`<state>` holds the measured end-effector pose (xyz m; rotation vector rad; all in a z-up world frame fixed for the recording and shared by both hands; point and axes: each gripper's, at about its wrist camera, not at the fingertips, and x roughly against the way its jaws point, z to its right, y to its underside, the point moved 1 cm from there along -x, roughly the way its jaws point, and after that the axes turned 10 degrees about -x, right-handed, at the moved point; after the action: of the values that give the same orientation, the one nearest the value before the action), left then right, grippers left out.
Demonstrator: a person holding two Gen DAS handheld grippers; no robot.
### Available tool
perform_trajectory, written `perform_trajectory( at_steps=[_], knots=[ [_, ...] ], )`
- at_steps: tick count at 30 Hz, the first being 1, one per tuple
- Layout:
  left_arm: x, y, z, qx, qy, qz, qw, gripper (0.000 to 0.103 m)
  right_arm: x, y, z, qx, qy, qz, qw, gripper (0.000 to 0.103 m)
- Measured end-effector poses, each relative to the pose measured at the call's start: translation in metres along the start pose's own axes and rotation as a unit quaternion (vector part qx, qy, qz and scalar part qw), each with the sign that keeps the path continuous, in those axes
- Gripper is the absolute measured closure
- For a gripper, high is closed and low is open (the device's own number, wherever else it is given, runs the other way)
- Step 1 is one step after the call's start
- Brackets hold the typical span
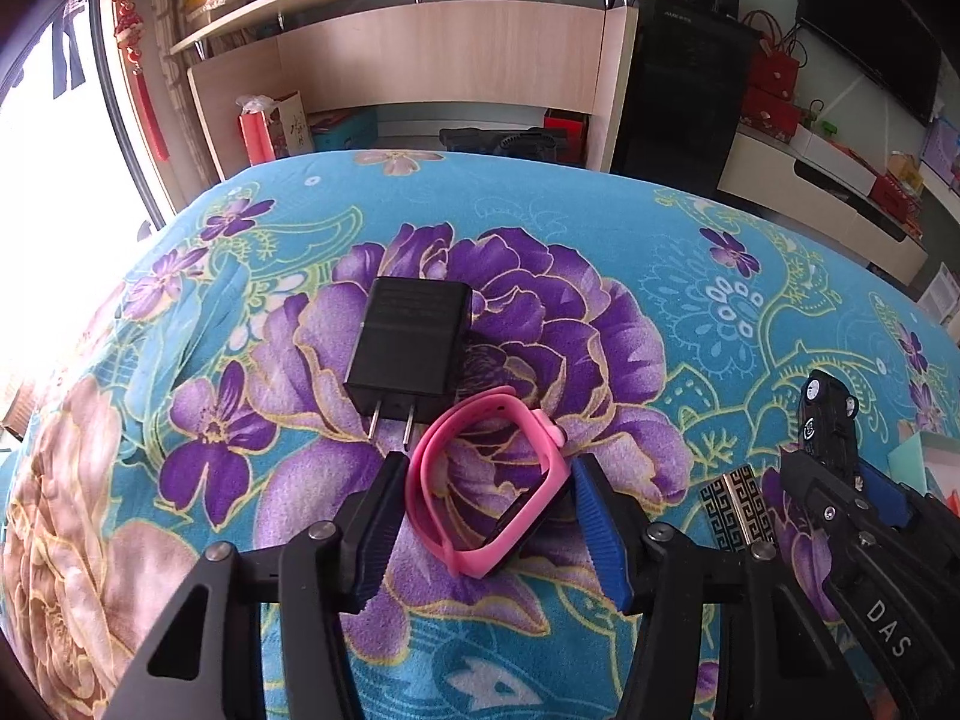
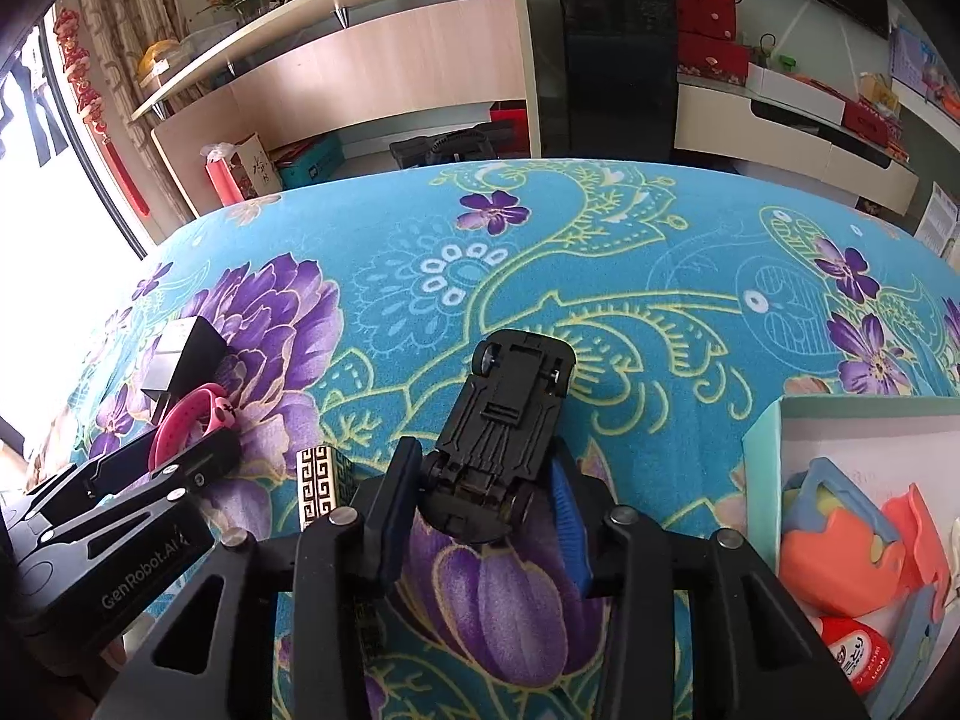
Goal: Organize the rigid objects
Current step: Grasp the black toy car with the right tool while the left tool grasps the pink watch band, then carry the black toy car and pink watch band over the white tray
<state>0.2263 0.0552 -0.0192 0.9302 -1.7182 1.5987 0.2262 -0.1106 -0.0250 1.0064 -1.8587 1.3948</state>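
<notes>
1. With both tongs down over the floral cloth [image 1: 540,222], I judge the step in hand to be a double pick-up: a watch on the left, a toy car on the right.
2. The left tongs [image 1: 486,516] straddle the pink watch [image 1: 480,480], which lies on the cloth just in front of a black charger [image 1: 411,339]. The pads sit close on either side of the strap and case, but I cannot tell whether they press on it yet.
3. The right tongs [image 2: 480,504] pinch the black car [image 2: 498,438] by its near end. It is belly-up, its far end angled away from me.
4. To do this well, I would centre the watch case between the left pads, since the soft strap could fold and slip. I would also keep clear of the charger's prongs.
5. On the right, I would grip the car's body rather than its wheels and carry it low toward the box [image 2: 762,426] at the right, which already holds foam pieces and a small red pot.
6. A gold key-pattern block [image 2: 324,480] lies between the two tongs, so I would avoid knocking it.
7. Writing: "GenRobot.AI" on the left rig, "DAS" on the right, and "AUX" on the dark appliance [image 2: 606,54]. The charger's print and the pot's label are too small to read.
</notes>
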Motion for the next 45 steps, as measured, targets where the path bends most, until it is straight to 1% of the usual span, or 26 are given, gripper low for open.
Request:
perform_trajectory(
  at_steps=[6,13,17,20,23,29,33,36,39,43,45],
  knots=[
    [0.014,-0.001,-0.005,0.018,-0.011,0.01,0.9997,0.045,0.01,-0.002,0.005,-0.011,-0.009,0.008,1.0,0.066],
    [0.041,-0.001,-0.008,0.03,-0.02,0.032,0.9988,0.045,0.032,0.0,0.0,0.0,-0.019,0.024,1.0,0.067],
    [0.058,-0.003,-0.008,0.026,-0.026,0.05,0.9981,0.045,0.054,0.003,0.004,-0.006,-0.028,0.039,0.999,0.067],
    [0.07,-0.004,-0.004,0.021,-0.025,0.061,0.9976,0.045,0.069,0.004,0.007,-0.008,-0.027,0.047,0.998,0.067],
    [0.078,-0.005,0.0,0.02,-0.022,0.064,0.9975,0.045,0.079,0.006,0.014,-0.014,-0.022,0.05,0.998,0.067],
    [0.09,-0.005,0.016,0.0,-0.017,0.067,0.9976,0.045,0.096,0.014,0.029,-0.014,0.003,0.058,0.998,0.067],
    [0.099,-0.007,0.033,-0.015,-0.002,0.075,0.9971,0.045,0.106,0.014,0.046,-0.033,0.01,0.06,0.998,0.067],
    [0.104,-0.01,0.047,-0.029,0.01,0.081,0.9962,0.045,0.116,0.013,0.062,-0.049,0.024,0.067,0.996,0.067],
    [0.109,-0.012,0.065,-0.048,0.02,0.087,0.9948,0.045,0.124,0.009,0.082,-0.069,0.047,0.076,0.994,0.067],
    [0.115,-0.015,0.089,-0.073,0.043,0.096,0.9918,0.045,0.129,0.006,0.111,-0.097,0.064,0.076,0.99,0.067],
    [0.118,-0.016,0.105,-0.089,0.052,0.098,0.9898,0.045,0.13,0.005,0.124,-0.102,0.082,0.076,0.989,0.067]
  ],
)
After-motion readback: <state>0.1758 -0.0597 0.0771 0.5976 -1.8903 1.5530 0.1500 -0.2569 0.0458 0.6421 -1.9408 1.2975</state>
